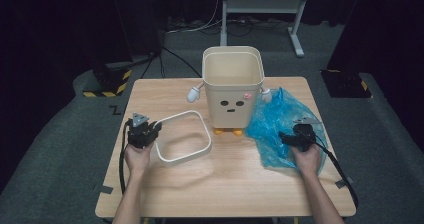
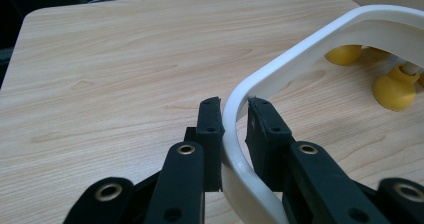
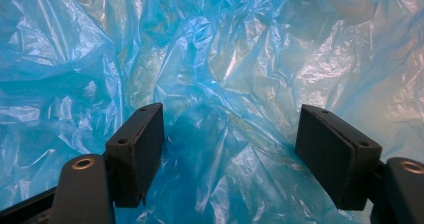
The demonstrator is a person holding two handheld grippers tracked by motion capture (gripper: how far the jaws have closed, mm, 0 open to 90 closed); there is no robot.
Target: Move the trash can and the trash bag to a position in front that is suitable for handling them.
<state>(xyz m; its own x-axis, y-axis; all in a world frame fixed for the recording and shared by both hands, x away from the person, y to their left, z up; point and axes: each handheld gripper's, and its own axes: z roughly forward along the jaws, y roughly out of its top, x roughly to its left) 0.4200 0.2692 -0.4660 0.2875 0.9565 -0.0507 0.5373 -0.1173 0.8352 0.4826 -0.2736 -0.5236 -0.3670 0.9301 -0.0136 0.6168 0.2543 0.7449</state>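
A white bin ring [image 2: 300, 59] is pinched by the left gripper [image 2: 234, 115] near the tabletop's [image 1: 225, 179] left edge. The right gripper [image 3: 230, 134] is held spread over a blue plastic bag [image 3: 225, 59] near the right edge.

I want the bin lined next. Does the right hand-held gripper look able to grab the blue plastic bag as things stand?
Probably yes. The right hand-held gripper hovers with its jaws open right over the crumpled blue plastic bag, and nothing lies between them.
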